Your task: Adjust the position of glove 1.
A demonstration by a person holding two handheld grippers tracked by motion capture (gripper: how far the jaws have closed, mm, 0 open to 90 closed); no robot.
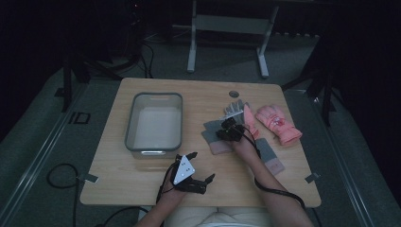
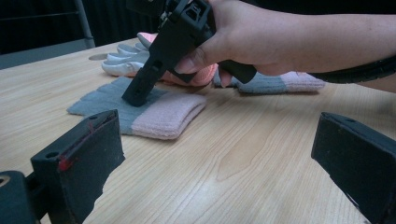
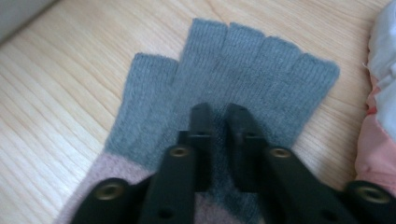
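Our right gripper [image 3: 218,111] presses nearly closed jaws onto the grey fingerless glove [image 3: 233,70], lying flat on the table [image 1: 142,170] right of the bin [image 1: 154,122], fingers pointing away; our left gripper [image 1: 194,172] waits open, farther off.

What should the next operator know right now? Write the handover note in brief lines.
Right gripper: jaws nearly closed, tips down on the grey part of the near glove; whether it pinches the knit is unclear.
Left gripper: open, holds nothing, at the table's near edge.
Gloves: the near glove's mate lies under the right forearm; pink glove and white glove further back.
Bin: nothing in it.
Done: nothing moved into the bin.
Left: probably lift the near glove, then the others, if the bin is the goal.
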